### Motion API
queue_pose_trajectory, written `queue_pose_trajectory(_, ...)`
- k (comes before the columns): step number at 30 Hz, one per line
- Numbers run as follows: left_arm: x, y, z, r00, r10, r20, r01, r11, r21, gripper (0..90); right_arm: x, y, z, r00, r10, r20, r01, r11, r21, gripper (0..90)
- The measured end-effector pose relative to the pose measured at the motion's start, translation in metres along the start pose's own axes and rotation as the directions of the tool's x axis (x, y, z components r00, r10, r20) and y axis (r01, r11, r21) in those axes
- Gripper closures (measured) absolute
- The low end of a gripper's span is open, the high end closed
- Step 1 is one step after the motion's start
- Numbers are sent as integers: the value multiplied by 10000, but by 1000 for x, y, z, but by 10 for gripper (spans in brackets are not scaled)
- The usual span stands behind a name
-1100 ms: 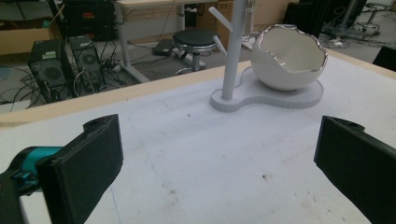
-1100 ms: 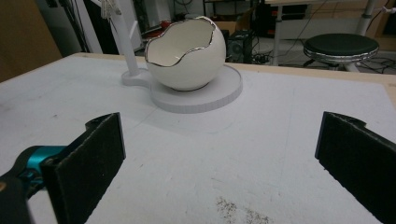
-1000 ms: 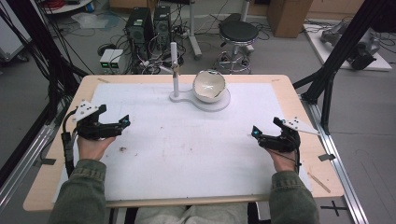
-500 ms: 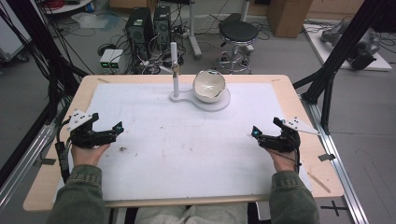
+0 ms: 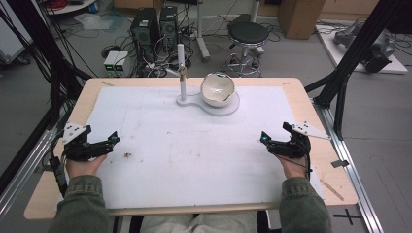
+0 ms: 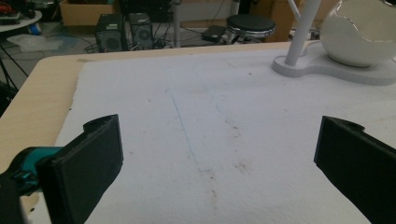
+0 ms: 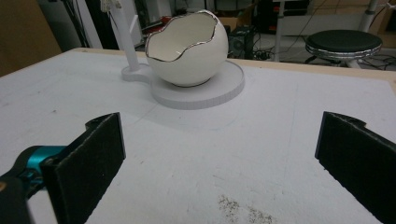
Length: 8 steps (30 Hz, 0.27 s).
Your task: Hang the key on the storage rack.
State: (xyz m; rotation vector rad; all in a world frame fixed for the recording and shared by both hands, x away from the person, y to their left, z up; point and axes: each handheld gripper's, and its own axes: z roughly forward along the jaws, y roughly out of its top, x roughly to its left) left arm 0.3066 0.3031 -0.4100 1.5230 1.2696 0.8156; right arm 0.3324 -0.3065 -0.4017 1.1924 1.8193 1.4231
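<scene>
A white egg-shaped bowl (image 5: 217, 90) with a jagged silver rim stands on a white round base (image 5: 232, 108) at the table's far middle. A thin white post (image 5: 180, 73) rises from the base's left lobe. My left gripper (image 5: 111, 142) rests open near the mat's left edge and holds nothing. In the left gripper view the gripper (image 6: 217, 154) has its jaws wide apart, with the bowl (image 6: 359, 37) and post (image 6: 301, 32) far off at the upper right. My right gripper (image 5: 267, 141) is open and holds nothing near the right edge. In the right gripper view this gripper (image 7: 219, 154) faces the bowl (image 7: 187, 51).
A white mat (image 5: 194, 145) with small brown stains (image 5: 128, 155) covers most of the wooden table (image 5: 311, 97). Black frame struts (image 5: 350, 58) stand at both sides. A stool (image 5: 248, 36) and computer towers (image 5: 155, 24) sit on the floor beyond the far edge.
My left gripper has moved left and toward the near edge of the table, staying open. The right gripper and the bowl have not moved.
</scene>
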Motion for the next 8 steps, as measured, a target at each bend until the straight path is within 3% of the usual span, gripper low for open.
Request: queue_pose_trajectory(8,2,-2,1,10000,-87,33,87,10000,28,16,2,-1,3,10000,-45,5,45,9999,146,5)
